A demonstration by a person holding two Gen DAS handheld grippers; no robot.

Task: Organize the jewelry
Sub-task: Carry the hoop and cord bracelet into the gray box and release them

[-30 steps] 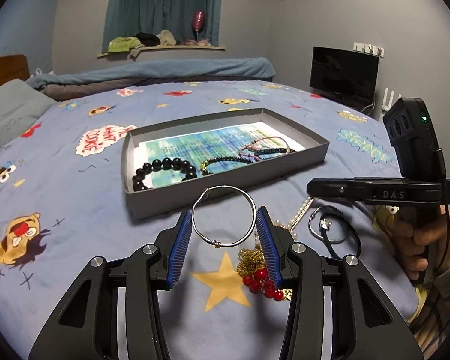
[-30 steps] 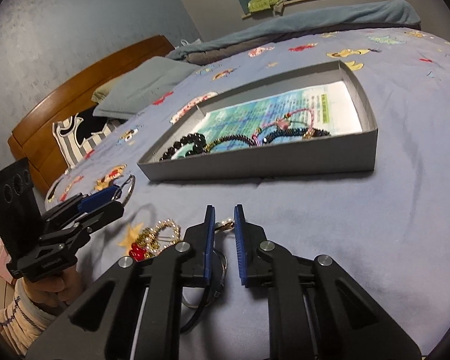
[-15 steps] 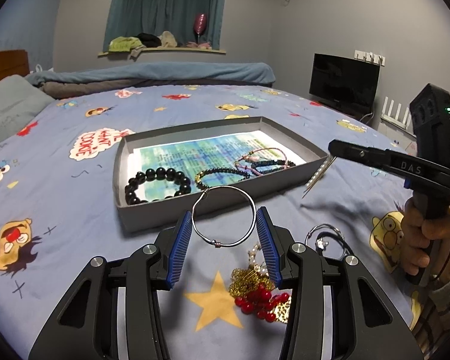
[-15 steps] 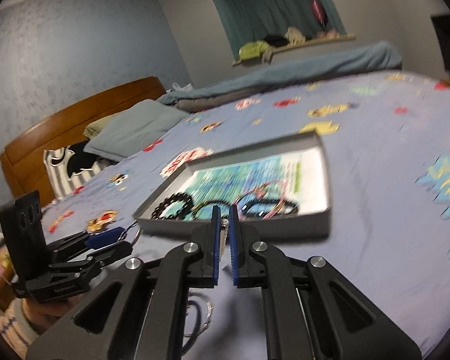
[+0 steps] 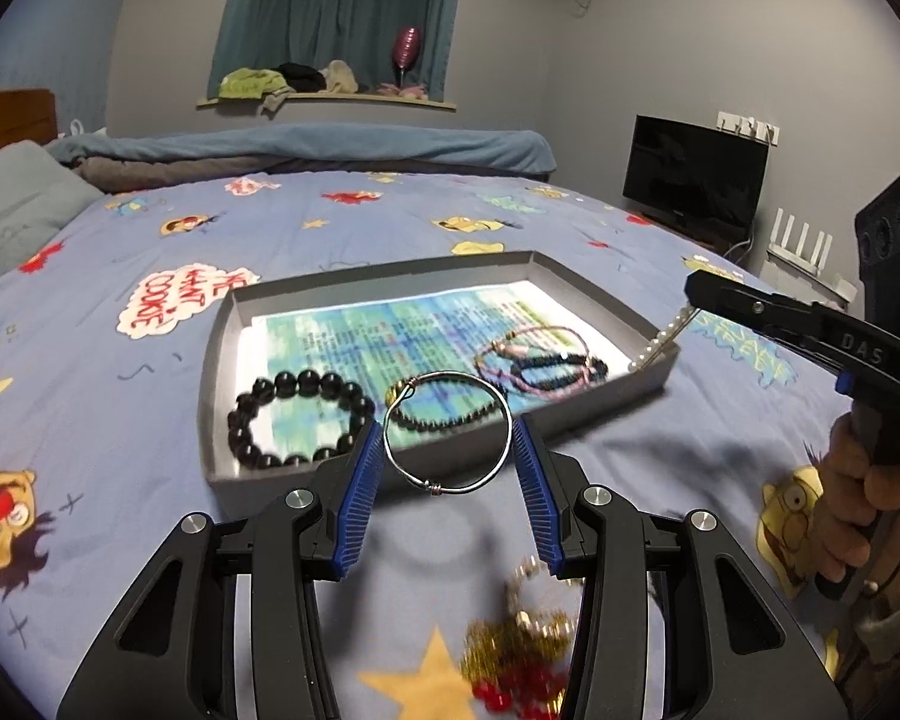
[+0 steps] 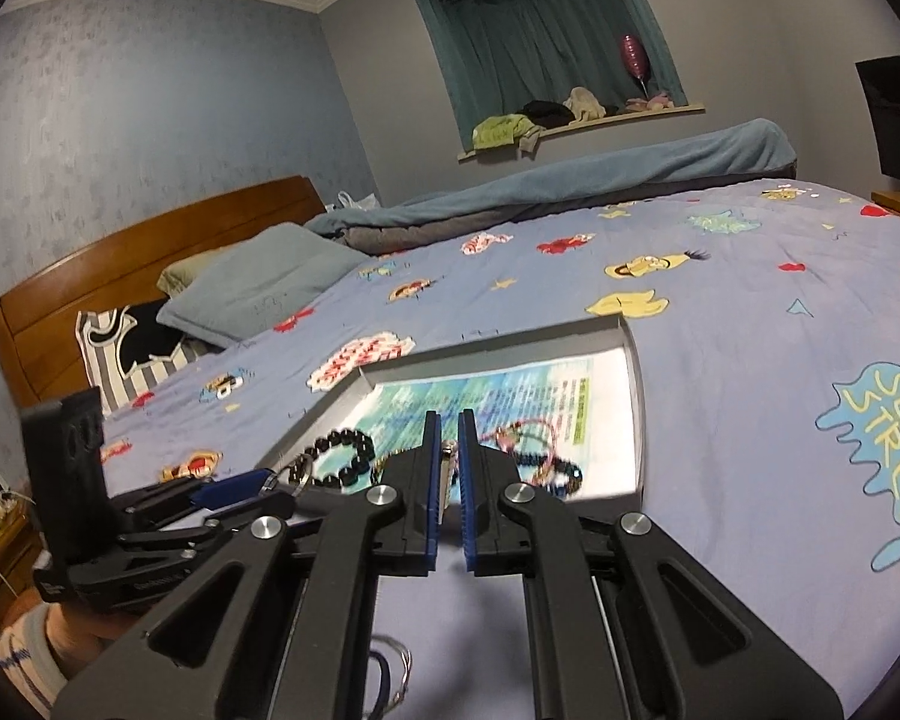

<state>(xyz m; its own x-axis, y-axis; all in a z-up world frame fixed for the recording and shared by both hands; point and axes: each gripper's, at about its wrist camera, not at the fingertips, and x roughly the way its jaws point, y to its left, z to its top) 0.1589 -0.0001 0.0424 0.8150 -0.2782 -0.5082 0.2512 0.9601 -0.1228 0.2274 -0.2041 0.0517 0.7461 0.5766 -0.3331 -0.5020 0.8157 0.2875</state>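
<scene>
My left gripper [image 5: 448, 471] is shut on a thin silver wire bangle [image 5: 447, 432], held in the air just above the near wall of the grey tray [image 5: 222, 324]. The tray holds a black bead bracelet [image 5: 297, 420] and several thinner bracelets [image 5: 540, 363] on a printed sheet. My right gripper [image 6: 447, 474] is shut on a pearl strand [image 5: 660, 339] that hangs from its tips over the tray's right corner; in its own view only a small metal bit shows between the pads. The right gripper [image 5: 699, 291] also shows in the left wrist view.
A gold chain with red beads [image 5: 519, 660] lies on the blue bedspread under my left gripper. Dark and silver rings [image 6: 390, 669] lie on the bed below the right gripper. A pillow [image 6: 258, 282] and wooden headboard [image 6: 120, 258] stand at the far left.
Both grippers have risen and moved toward the tray. The bangle now sits over the tray's near wall, and the pearl strand has come up off the bed to the tray's right corner.
</scene>
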